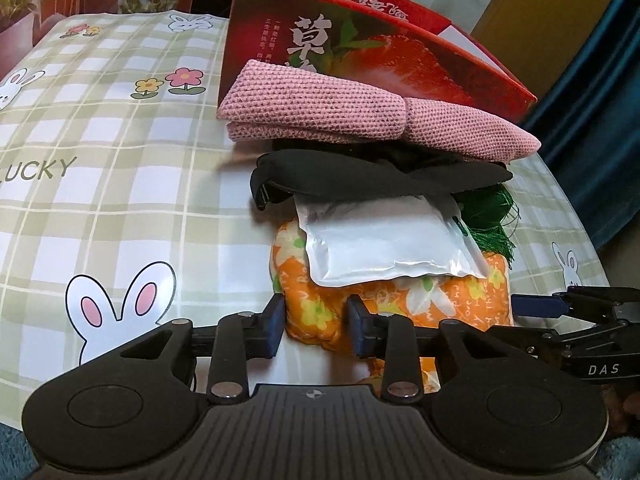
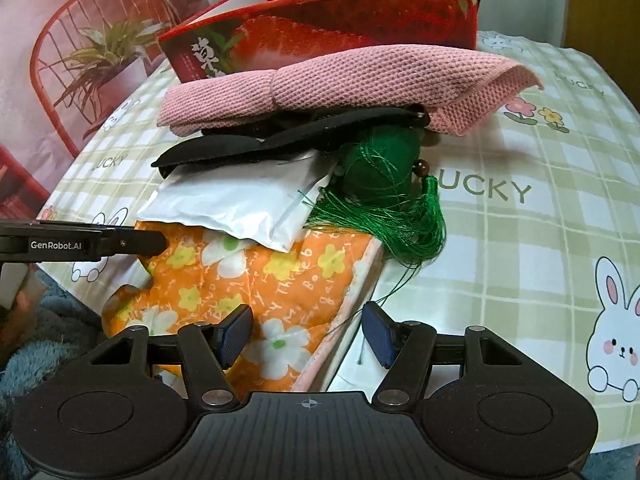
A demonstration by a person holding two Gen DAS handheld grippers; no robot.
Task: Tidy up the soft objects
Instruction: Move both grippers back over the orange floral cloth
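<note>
Left wrist view: the left gripper (image 1: 316, 330) is seen at lower centre, jaws parted around the orange pad's (image 1: 472, 300) edge. Right wrist view: the right gripper (image 2: 306, 338) is spread wide over the same pad (image 2: 256, 280). Stacked above, mid-frame, are a white pouch (image 2: 236, 204), black mask (image 2: 240, 146), pink cloth (image 2: 340, 76); a red box (image 2: 320, 32) is seen at top.

A floral pad (image 2: 240, 280) lies nearest on the tablecloth (image 2: 540, 216). A sealed pouch (image 2: 236, 204) rests on its far part, with a tasselled ornament (image 2: 384, 184) just right of the pouch. A dark strap (image 2: 256, 146) overlaps the pouch's far edge, a knitted cloth (image 2: 328, 80) lies on top, and an open box (image 2: 320, 12) stands farthest.
</note>
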